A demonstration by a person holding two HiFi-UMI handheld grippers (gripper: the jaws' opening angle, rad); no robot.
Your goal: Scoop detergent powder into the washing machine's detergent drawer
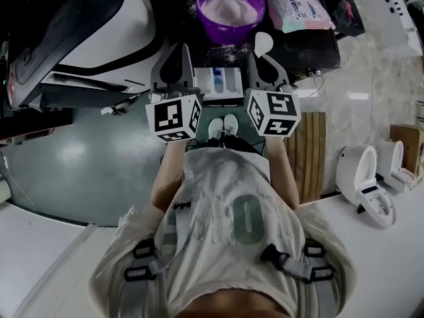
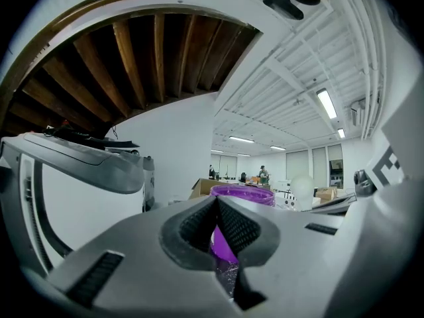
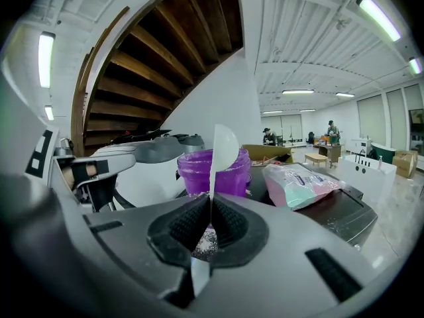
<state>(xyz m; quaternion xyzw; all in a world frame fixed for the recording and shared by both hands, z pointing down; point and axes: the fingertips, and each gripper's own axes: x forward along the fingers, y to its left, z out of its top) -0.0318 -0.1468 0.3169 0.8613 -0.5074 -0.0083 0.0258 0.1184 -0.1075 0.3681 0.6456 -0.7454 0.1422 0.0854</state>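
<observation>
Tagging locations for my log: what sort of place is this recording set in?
Likely an open workshop or lab hall, not a home: two toilets stand in the open, and strip lights hang over distant desks with people.

I wear a pale T-shirt (image 1: 225, 177) with big faded letters, grey harness straps (image 1: 295, 265) with dark buckles and white shoes (image 1: 223, 126), and my left hand-held gripper (image 2: 216, 201) and right hand-held gripper (image 3: 211, 201) are grey, with black ribbed pads (image 2: 240, 229) and white cubes (image 1: 174, 116) bearing black square markers.
</observation>
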